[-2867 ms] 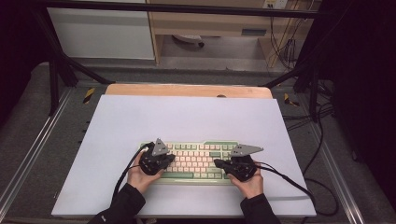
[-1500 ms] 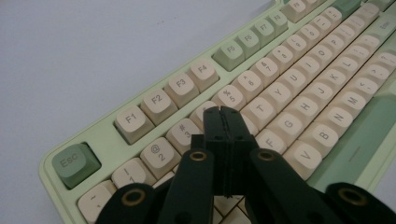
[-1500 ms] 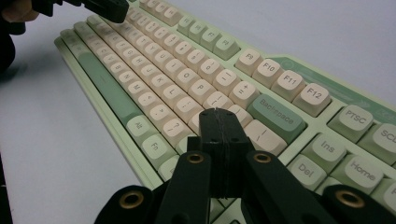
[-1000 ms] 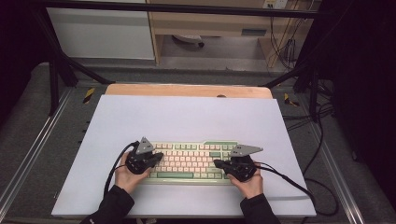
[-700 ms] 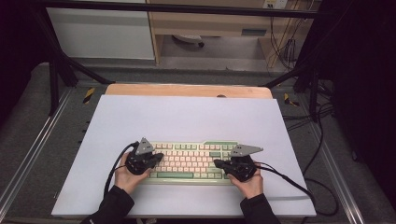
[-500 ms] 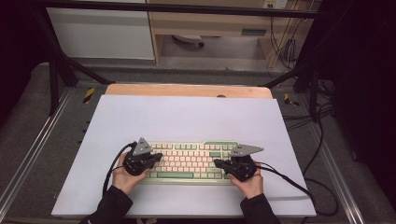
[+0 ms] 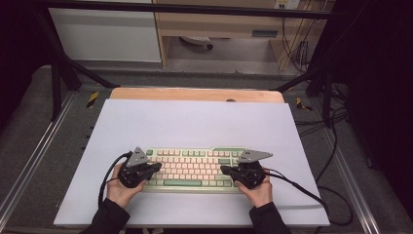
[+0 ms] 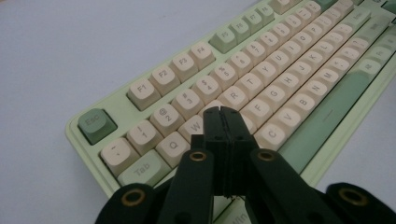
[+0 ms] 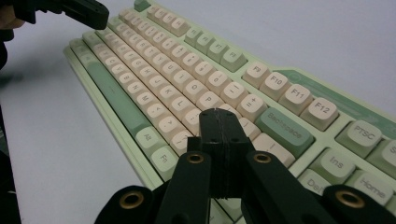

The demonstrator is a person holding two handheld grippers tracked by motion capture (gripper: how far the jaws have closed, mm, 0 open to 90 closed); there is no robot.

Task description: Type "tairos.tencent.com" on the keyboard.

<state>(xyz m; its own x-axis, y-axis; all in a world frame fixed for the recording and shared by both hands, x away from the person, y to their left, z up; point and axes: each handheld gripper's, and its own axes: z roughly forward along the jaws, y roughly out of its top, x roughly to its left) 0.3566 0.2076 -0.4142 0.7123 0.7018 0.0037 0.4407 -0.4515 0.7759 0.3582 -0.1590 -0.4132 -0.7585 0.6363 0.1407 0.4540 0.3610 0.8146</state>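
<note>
A pale green keyboard [image 7: 195,168] with cream keys lies near the front edge of the white mat. My left gripper [image 7: 157,166] rests at its left end, jaws shut and empty, pointing right. In the left gripper view the shut tips [image 8: 222,112] hover over the keyboard [image 8: 289,70] near the W and E keys. My right gripper [image 7: 224,169] sits at the right end, shut and empty, pointing left. Its tips [image 9: 219,114] stand above the keyboard [image 9: 154,70] left of Backspace. The left gripper [image 9: 88,11] shows far off at the top left of the right gripper view.
The white mat [image 7: 195,122] covers a wooden table [image 7: 195,93]. Black cables [image 7: 311,195] trail off to the right. Black frame bars [image 7: 63,63] and a white cabinet [image 7: 104,34] stand behind the table.
My left gripper has slid leftward along the keyboard, out to its left end. The right gripper has stayed put.
</note>
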